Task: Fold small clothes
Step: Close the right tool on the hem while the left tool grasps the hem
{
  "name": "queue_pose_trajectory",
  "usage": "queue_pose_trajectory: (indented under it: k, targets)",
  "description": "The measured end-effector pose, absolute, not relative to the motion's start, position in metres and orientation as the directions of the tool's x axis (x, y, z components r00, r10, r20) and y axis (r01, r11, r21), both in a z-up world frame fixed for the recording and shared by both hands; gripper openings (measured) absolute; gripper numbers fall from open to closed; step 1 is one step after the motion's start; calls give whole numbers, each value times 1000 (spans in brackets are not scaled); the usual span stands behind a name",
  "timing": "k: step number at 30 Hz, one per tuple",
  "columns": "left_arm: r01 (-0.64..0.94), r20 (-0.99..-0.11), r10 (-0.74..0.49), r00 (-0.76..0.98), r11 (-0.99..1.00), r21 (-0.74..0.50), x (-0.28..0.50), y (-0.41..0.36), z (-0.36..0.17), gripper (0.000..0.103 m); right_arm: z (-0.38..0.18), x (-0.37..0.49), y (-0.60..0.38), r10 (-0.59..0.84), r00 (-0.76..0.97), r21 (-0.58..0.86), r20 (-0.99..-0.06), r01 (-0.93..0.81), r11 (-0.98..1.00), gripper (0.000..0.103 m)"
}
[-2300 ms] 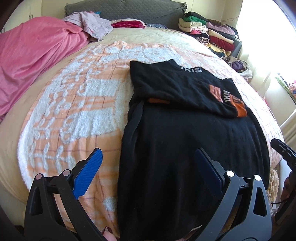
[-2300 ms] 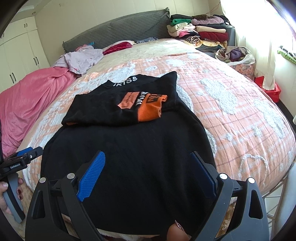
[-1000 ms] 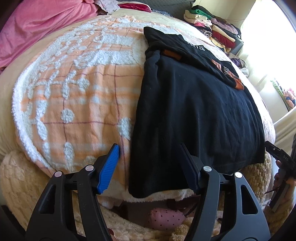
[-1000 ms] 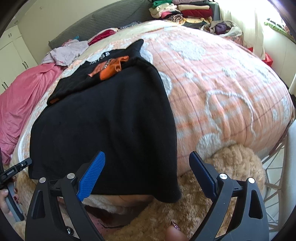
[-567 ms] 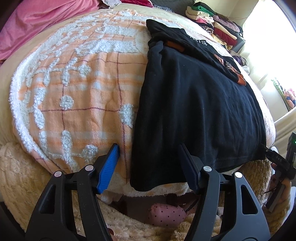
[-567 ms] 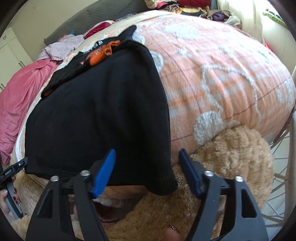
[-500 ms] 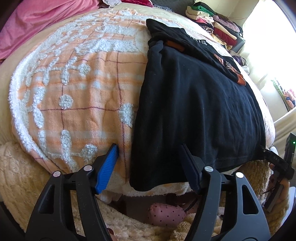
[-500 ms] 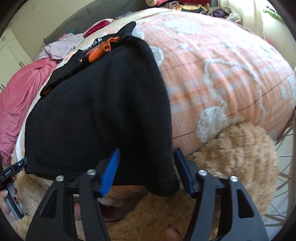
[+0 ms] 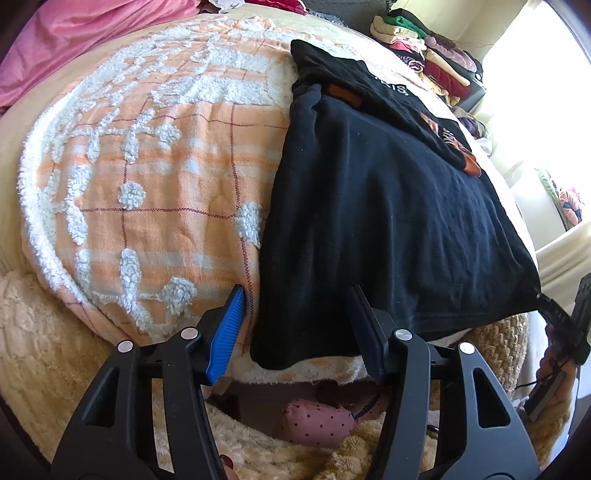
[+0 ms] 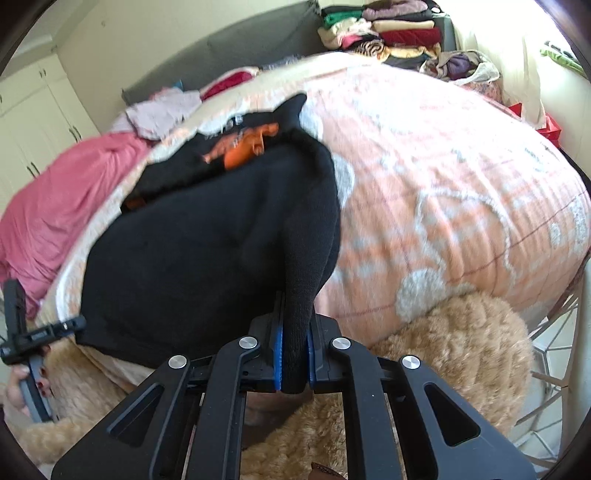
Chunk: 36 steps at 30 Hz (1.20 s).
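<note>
A black shirt (image 9: 369, 206) with orange print lies spread on the bed, its top part folded over and its hem hanging off the near edge. My left gripper (image 9: 295, 295) straddles the hem's left corner. Its jaws are closing, with the cloth between them and the pads not pressing on it. My right gripper (image 10: 295, 314) is shut on the hem's right corner of the black shirt (image 10: 207, 266), which rises bunched from between the blue pads. Each gripper shows at the edge of the other's view.
The bed has an orange and white tufted blanket (image 9: 147, 166) over a beige fleece (image 9: 37, 350) that hangs off the near edge. A pink cover (image 9: 74, 37) lies at the far left. Folded clothes (image 10: 388, 33) are stacked past the headboard. A pink dotted item (image 9: 317, 421) lies below the bed's edge.
My right gripper went from wide open to shut on the hem's right corner and lifted it slightly. The left gripper's jaws narrowed around the left corner; the hand stayed put.
</note>
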<state>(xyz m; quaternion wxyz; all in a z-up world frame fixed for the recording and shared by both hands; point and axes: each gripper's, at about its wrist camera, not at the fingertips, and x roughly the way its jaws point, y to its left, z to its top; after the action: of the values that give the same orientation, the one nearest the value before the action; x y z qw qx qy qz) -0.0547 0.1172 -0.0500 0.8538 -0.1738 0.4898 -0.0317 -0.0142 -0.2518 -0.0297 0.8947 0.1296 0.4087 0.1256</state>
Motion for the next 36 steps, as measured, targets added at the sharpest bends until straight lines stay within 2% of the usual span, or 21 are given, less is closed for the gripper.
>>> queue_pose_trajectory:
  k: [6, 12, 19, 22, 24, 31, 36]
  targets:
    - [-99, -797, -298, 525, 909, -405, -64, 118, -43, 48, -23, -14, -257, 333, 651, 345, -682, -114, 932, 8]
    - [-125, -831, -212, 515, 940, -317, -58, 115, -48, 48, -27, -10, -253, 330, 644, 345, -690, -107, 932, 8]
    - [-118, -826, -265, 498, 923, -367, -48, 115, -54, 48, -33, -6, -250, 321, 638, 347, -700, -90, 934, 8]
    - [-113, -827, -261, 498, 926, -361, -50, 111, -51, 45, -33, -5, -250, 320, 639, 347, -700, -88, 934, 8]
    - [-99, -820, -288, 495, 919, -382, -53, 110, -50, 40, -33, -5, -250, 319, 641, 347, -698, -87, 934, 8]
    - [-123, -835, -268, 480, 922, -367, -46, 110, -60, 40, -38, -2, -251, 321, 637, 353, -701, -82, 932, 8]
    - [-130, -826, -296, 480, 907, -401, -40, 116, -65, 43, -41, -2, -252, 323, 631, 357, -705, -77, 931, 8]
